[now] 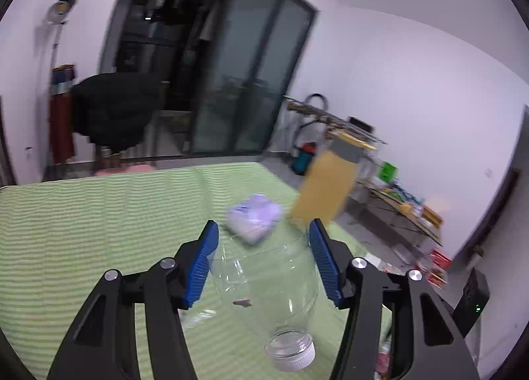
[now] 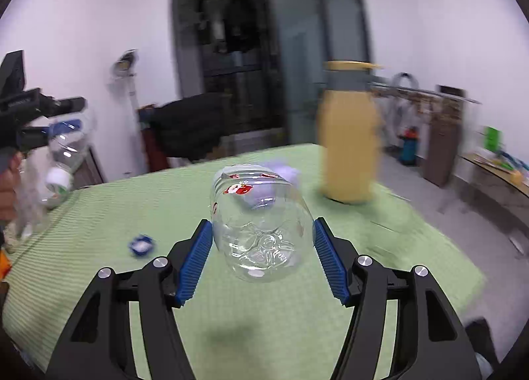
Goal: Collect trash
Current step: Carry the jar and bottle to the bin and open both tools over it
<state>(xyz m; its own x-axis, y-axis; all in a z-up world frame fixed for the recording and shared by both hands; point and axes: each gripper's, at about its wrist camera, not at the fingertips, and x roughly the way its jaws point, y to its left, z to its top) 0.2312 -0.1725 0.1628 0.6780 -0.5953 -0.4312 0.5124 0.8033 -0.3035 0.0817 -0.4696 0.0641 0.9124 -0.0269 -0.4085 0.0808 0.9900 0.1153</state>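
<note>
My left gripper (image 1: 263, 233) is shut on a clear plastic bottle (image 1: 264, 281) with a white cap, its neck pointing back at the camera, held above the green striped table (image 1: 99, 214). It also shows in the right wrist view (image 2: 66, 148), held up at the far left. My right gripper (image 2: 261, 231) is shut on a second clear bottle (image 2: 261, 224) with red stickers, its base toward the camera, above the table (image 2: 264, 314). A crumpled white wrapper (image 1: 254, 216) lies on the table ahead.
A tall yellow bottle with a grey collar (image 1: 327, 181) stands at the table's right edge, also in the right wrist view (image 2: 347, 135). A small blue and white scrap (image 2: 142, 244) lies on the cloth. A black chair (image 1: 112, 112) and cluttered shelves (image 1: 396, 198) lie beyond the table.
</note>
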